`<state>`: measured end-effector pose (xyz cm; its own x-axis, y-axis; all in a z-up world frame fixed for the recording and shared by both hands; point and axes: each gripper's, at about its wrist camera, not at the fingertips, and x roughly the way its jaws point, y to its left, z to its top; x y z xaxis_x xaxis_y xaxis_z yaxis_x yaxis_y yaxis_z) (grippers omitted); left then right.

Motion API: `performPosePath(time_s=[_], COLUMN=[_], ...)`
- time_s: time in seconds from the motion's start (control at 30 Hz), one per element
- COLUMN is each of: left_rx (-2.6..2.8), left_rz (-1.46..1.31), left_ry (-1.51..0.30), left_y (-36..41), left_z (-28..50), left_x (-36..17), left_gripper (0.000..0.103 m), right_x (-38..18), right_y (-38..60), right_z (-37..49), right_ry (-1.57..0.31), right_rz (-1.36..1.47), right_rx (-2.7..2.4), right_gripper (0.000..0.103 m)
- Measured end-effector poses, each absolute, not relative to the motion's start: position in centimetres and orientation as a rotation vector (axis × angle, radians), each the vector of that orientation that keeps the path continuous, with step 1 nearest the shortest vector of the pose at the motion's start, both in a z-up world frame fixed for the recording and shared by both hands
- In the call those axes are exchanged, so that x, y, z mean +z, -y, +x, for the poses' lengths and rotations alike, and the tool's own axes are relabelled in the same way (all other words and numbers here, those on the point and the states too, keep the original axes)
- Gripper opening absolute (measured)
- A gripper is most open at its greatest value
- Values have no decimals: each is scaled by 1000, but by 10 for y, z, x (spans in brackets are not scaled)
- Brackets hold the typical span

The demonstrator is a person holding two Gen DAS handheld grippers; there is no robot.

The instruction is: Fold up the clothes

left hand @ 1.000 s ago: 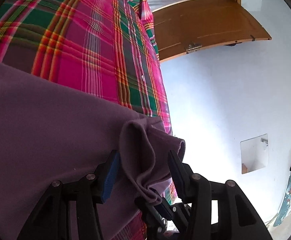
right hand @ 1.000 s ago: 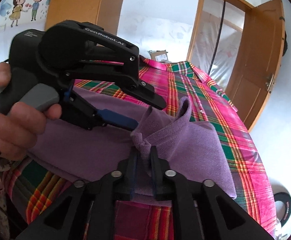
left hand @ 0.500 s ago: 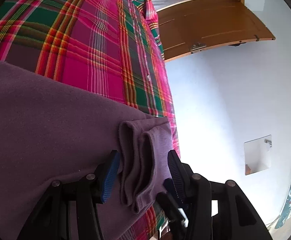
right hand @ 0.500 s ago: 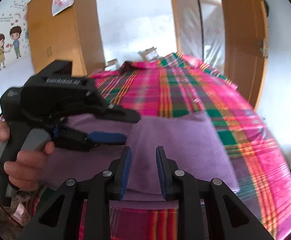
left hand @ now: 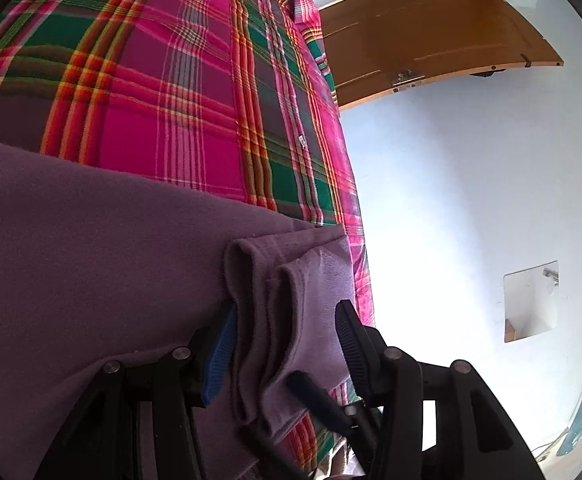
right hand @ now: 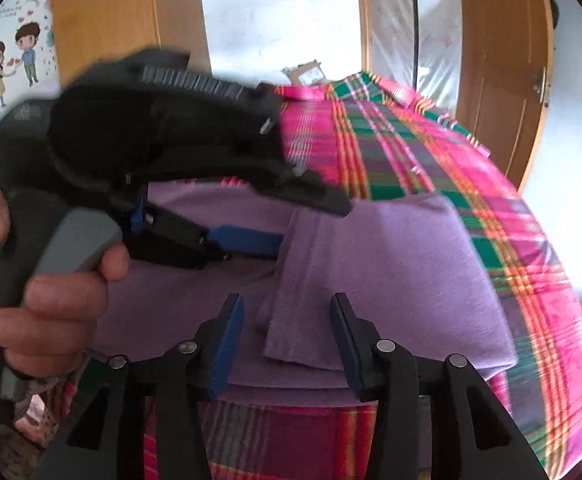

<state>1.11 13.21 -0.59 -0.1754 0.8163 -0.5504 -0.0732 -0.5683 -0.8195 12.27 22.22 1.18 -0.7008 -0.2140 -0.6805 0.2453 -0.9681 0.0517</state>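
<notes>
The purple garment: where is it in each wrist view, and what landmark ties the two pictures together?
Left wrist: purple garment fills the lower left, its folded edge between the open left gripper.
Right wrist: it lies centre, folded flap ahead of the open right gripper.
Shared landmark: the wooden door beyond the plaid sheet.

My right gripper (right hand: 287,336) hung with its jaws spread wide, gripping nothing, over the near edge of the purple garment (right hand: 391,264), which lay folded on the pink and green plaid cloth (right hand: 431,160). A folded corner of the purple fabric sat between my fingers without either pad touching it. To the left, my hand (right hand: 47,280) held the left gripper (right hand: 303,220), its blurred fingers apart around the fold's edge.
</notes>
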Motion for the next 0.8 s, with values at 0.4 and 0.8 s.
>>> performPosePath(time_s=[0.4,0.8], left_rx=[1816,1826], left_rz=[-1473,-1421], left_ry=[845,829], left_y=[-138,-119], left_z=[8,18], left_x=[0,8], left_gripper=[30,11], right_x=[6,18], right_y=[-204,-197], right_z=[122,128], right_ry=[-199,-214], right_rz=[1096,1062], right_rx=[-2819,-2860], right_gripper=[48,11])
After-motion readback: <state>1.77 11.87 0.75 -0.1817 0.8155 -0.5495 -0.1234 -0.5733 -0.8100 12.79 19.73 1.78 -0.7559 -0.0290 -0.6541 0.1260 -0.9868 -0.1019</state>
